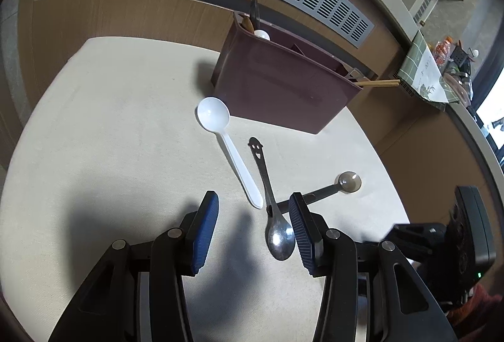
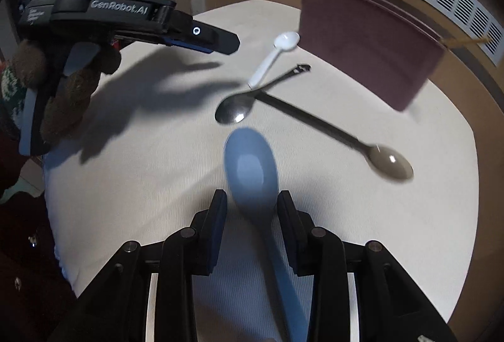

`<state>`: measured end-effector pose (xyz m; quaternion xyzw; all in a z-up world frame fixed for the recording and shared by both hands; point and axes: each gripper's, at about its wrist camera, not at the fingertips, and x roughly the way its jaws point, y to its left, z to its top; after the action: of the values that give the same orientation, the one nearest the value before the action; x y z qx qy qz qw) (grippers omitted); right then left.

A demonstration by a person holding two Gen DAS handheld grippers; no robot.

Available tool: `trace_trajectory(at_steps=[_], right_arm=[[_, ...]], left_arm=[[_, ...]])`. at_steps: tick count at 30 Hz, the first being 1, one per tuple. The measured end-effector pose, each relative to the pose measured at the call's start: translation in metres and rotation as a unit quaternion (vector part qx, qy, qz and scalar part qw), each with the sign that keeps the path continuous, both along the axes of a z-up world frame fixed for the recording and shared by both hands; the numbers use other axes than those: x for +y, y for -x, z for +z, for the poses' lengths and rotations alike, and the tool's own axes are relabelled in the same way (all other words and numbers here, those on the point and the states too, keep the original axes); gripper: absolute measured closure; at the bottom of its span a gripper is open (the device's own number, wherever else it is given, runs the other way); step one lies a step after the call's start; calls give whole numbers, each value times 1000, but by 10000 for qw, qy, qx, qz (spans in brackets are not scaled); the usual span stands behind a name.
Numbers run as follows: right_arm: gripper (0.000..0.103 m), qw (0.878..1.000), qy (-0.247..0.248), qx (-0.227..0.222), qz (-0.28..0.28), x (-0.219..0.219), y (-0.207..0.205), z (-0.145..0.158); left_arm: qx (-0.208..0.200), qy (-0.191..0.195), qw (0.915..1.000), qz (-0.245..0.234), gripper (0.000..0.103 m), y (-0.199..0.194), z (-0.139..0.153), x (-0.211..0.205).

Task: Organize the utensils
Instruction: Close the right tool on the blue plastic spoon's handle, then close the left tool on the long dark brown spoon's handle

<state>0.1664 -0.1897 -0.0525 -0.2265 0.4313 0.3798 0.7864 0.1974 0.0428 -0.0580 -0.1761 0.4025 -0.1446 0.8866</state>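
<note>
blue spoon: a pale blue plastic spoon (image 2: 252, 171) is lying between the fingers of the right gripper (image 2: 252, 200), bowl forward, handle running back under the tool. Motion blur; I can't tell whether the pads are touching it.
right gripper: jaws are standing apart, one each side of the spoon neck. No pinch showing.
left gripper: the left gripper (image 1: 253, 208) is hovering above the cloth with fingers spread wide, holding nothing. Its right blue pad is sitting just beside the bowl of the steel spoon.
loose on cloth: a polished steel spoon with a smiley cut-out handle (image 1: 271, 209), a white plastic ladle-shaped spoon (image 1: 225, 143) and a dark-handled spoon with a brownish bowl (image 1: 327, 189) are lying in a loose pile; the steel one is crossing over the dark handle, and the white handle tip is ending just beside them.
holder: a maroon plastic divided utensil caddy (image 1: 277, 83) is standing at the back of the beige tablecloth (image 1: 94, 153), near the white spoon's bowl. Already inside: a few utensil tops at one end, wooden chopsticks (image 1: 378, 83) poking out the other.
progress: judging roughly mid-task. Some pieces are stowed; four spoons are waiting outside.
next: likely closing on the blue spoon and carrying it to the spoon compartment.
</note>
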Motion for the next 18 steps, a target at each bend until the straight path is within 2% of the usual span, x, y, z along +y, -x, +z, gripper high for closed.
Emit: trace_trajectory(at_steps=[4, 8, 11, 13, 15, 18], right_arm=[[73, 9991, -234, 259, -226, -5, -21, 3], [74, 9943, -553, -92, -903, -35, -23, 21], [73, 9800, -877, -156, -1782, -77, -29, 32], [73, 9644, -1083, -58, -2410, -113, -33, 32], [73, 9521, -1245, 75, -2793, -138, -35, 29], [73, 9335, -1497, 298, -3244, -171, -34, 18]], left_arm=[[97, -70, 9999, -116, 54, -4, -1, -4], [215, -43, 9980, -594, 53, -18, -2, -28], [306, -114, 9907, -1320, 53, -33, -2, -66], [215, -459, 9834, -1744, 53, -43, -2, -95], [163, -820, 9782, -1903, 53, -55, -6, -114], [432, -932, 9789, -1767, 53, -74, -19, -115]])
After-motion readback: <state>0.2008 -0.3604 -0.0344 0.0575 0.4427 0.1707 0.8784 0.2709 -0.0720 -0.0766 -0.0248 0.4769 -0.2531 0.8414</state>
